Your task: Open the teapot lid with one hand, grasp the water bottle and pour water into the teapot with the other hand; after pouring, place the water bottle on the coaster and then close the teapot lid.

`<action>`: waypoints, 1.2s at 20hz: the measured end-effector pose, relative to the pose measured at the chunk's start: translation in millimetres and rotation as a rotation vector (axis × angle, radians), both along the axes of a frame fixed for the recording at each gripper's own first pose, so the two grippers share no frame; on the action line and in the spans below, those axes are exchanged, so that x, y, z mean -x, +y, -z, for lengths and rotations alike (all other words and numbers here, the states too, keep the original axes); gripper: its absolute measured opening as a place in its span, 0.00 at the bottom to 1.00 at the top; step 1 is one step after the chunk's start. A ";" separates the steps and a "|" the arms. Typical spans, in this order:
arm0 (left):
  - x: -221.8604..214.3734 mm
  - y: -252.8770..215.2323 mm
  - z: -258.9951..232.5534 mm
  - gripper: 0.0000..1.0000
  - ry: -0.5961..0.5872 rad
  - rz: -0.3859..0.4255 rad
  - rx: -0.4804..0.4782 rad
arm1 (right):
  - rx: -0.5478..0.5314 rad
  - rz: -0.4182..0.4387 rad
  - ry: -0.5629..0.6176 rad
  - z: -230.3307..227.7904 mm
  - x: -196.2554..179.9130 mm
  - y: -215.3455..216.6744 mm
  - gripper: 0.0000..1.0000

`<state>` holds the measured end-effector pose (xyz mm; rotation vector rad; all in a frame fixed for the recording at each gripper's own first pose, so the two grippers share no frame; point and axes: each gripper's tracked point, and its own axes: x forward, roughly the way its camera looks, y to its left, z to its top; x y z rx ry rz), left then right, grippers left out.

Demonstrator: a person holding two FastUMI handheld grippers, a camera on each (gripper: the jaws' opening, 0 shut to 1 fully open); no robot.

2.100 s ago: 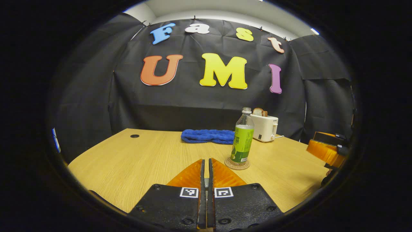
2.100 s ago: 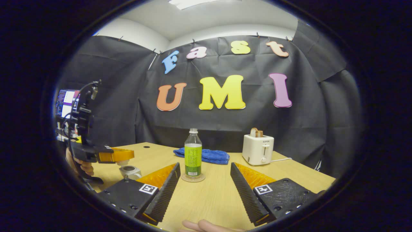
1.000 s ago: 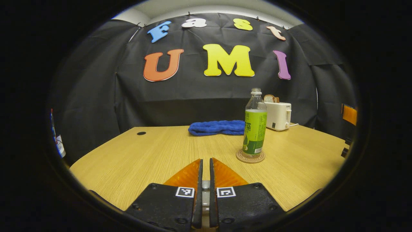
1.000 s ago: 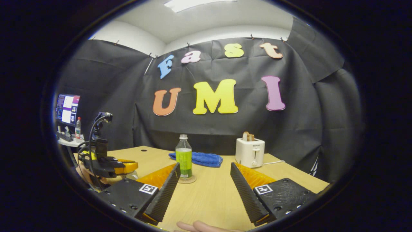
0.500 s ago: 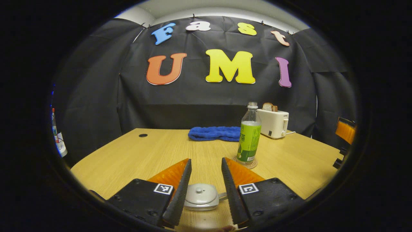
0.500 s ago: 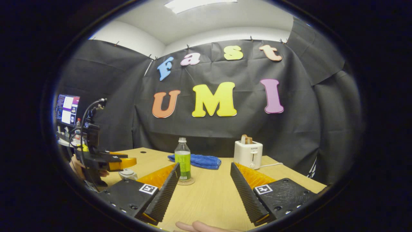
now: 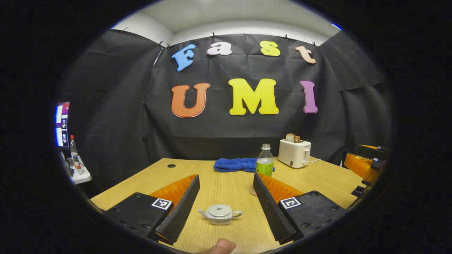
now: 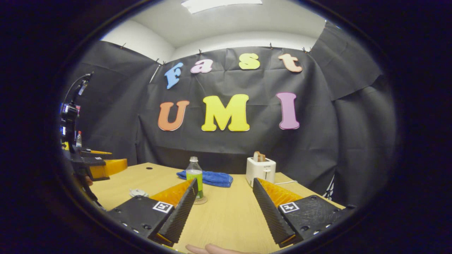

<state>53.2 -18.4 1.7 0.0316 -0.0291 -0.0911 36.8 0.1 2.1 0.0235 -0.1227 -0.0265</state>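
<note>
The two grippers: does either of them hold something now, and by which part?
Nothing is held. The left gripper is open, with the lidded teapot on the table between its fingers, untouched. The right gripper is open too, apart from the bottle.

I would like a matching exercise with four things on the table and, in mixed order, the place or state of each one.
Things:
1. teapot
2. water bottle
3. blue towel
4. toaster

Places or states:
A. standing on the coaster
B. holds a slice of bread
C. lid on, between the open fingers of the left gripper
D. lying folded behind the bottle

Pairs: 1-C, 2-A, 3-D, 4-B
</note>
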 end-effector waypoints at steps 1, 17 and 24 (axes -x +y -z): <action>10.0 -1.7 -0.9 0.96 0.003 0.007 0.000 | 0.000 0.009 0.007 -2.4 3.6 0.7 0.93; 49.9 -7.7 -2.1 0.95 0.022 -0.020 -0.007 | 0.014 0.025 0.082 -8.3 41.8 22.0 0.93; 44.9 -8.9 -1.3 0.96 0.014 -0.019 0.000 | 0.031 0.010 0.101 -1.6 36.8 26.3 0.94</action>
